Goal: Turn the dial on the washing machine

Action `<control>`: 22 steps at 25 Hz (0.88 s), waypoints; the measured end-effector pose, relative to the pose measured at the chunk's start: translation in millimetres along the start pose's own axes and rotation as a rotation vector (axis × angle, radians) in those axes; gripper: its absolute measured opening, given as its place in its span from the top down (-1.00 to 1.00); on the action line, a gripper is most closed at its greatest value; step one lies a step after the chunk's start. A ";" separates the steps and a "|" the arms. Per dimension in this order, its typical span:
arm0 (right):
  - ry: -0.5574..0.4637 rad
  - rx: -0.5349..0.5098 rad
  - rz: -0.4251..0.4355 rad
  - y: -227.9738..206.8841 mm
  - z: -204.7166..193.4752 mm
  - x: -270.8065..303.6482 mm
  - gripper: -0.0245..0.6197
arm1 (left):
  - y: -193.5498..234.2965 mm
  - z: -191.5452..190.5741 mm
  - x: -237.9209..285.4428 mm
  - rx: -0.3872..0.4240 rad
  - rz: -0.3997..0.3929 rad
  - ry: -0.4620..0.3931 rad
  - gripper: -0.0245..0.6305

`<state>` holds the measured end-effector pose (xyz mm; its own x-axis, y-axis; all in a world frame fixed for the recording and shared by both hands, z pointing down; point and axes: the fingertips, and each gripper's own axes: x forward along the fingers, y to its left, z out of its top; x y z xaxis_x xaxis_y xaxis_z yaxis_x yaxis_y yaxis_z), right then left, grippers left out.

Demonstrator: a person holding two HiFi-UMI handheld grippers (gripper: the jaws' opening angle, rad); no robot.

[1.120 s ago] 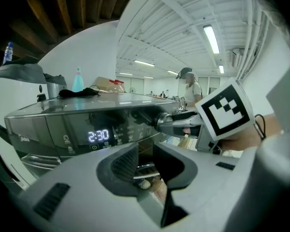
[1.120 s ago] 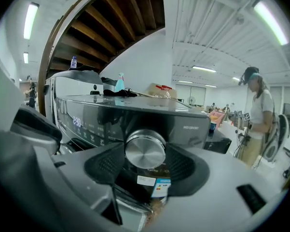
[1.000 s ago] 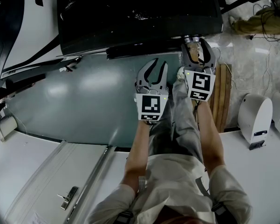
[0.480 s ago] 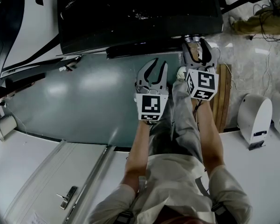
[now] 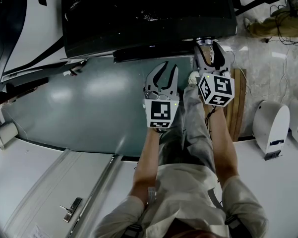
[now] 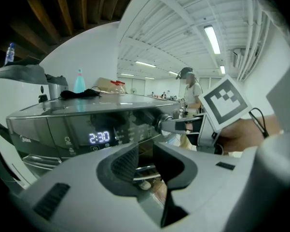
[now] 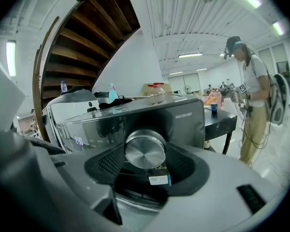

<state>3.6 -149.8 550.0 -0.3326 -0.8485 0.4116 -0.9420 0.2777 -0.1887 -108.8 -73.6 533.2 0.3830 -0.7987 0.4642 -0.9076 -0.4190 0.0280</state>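
The dark grey washing machine (image 5: 149,19) stands in front of me, with its control panel facing my grippers. Its round brushed-metal dial (image 7: 145,150) sits at the panel's right end. My right gripper (image 7: 145,154) is shut on it, with a ribbed pad pressed on each side. From the head view the right gripper (image 5: 210,47) reaches the machine's front right corner. In the left gripper view the dial (image 6: 163,123) shows with a right jaw on it. My left gripper (image 5: 163,76) hangs a little short of the machine, open and empty. The display (image 6: 99,137) reads 2:30.
A wooden board (image 5: 236,103) lies on the floor to my right, and a white device (image 5: 271,120) stands beyond it. Bottles and a dark cloth (image 7: 112,98) sit on the machine's top. A person (image 7: 253,95) stands off to the right by a dark table (image 7: 217,117).
The right gripper has twisted on the dial, so its marker cube has rolled to the right. The left gripper has not moved.
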 end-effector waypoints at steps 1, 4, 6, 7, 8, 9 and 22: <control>-0.001 0.012 0.003 -0.2 -0.2 0.0 0.10 | -0.3 0.1 0.1 0.001 0.000 0.000 0.61; -0.007 0.063 0.015 -1.1 -0.6 0.1 0.10 | -1.4 1.0 0.3 0.000 0.000 -0.002 0.61; -0.010 0.094 0.018 -1.8 -0.3 0.1 0.10 | -1.9 2.3 0.2 -0.003 0.000 -0.003 0.61; -0.011 0.105 0.019 -2.0 -0.2 0.1 0.10 | -2.1 3.0 0.1 -0.004 0.001 -0.004 0.61; -0.011 0.118 0.021 -2.2 -0.3 0.1 0.10 | -2.2 3.7 -0.1 -0.004 0.001 -0.005 0.61; -0.012 0.131 0.022 -2.6 -0.5 0.0 0.10 | -2.3 4.3 -0.4 -0.004 0.002 -0.006 0.61; -0.018 0.298 0.052 -6.3 -2.2 2.7 0.08 | -0.1 14.7 -7.1 0.006 0.019 -0.018 0.61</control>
<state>8.5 -152.9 554.2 -0.3765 -0.8453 0.3792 -0.8680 0.1788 -0.4632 -109.0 -74.2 516.9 0.3687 -0.8140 0.4489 -0.9137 -0.4061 0.0140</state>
